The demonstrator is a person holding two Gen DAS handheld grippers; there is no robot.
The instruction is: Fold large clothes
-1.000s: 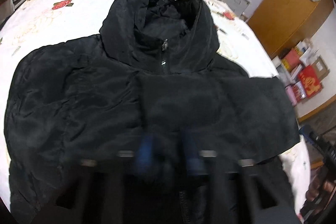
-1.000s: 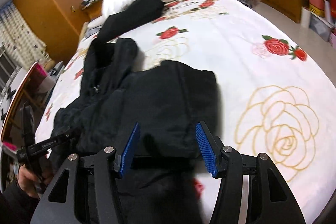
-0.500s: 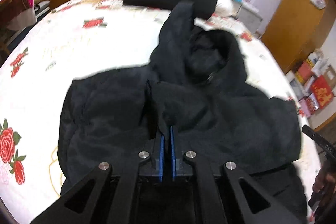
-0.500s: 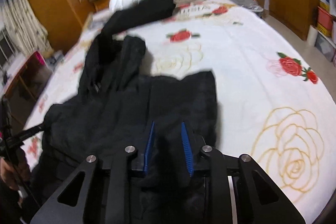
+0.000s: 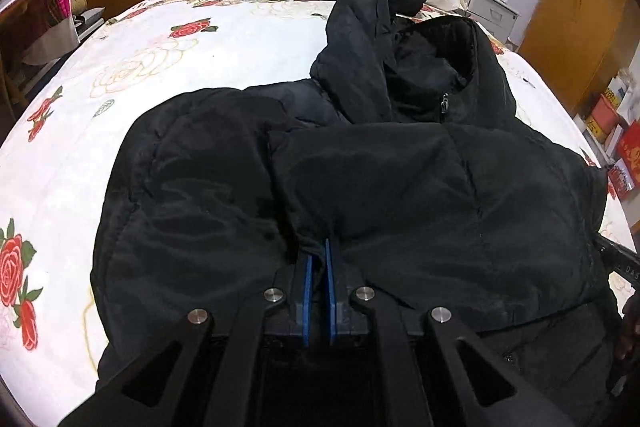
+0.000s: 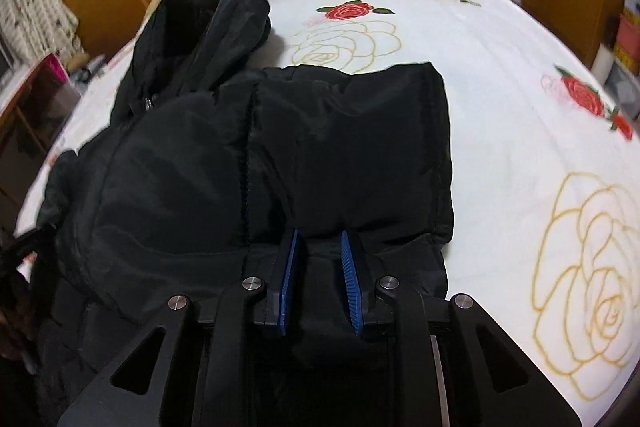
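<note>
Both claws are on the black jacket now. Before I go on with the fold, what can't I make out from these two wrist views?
- Left wrist view: whether the left claw really pinches the black jacket; fabric covers the tips.
- Right wrist view: what the right claw holds; its pads sit apart, tips tucked under the folded sleeve.
- Both views: the jacket's lower hem, hidden behind the claw bodies and cut off by the bottom edge.
- Bed under the jacket: hidden.

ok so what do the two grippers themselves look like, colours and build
Both match: the left gripper and right gripper have matte black angular frames with triangular cut-outs, round silver pivot bolts, and two black fingers faced with bright blue pads; the right's show ribbing. No cables or sleeves are visible. Faint white lettering marks the other gripper's body at the left view's right edge.
</note>
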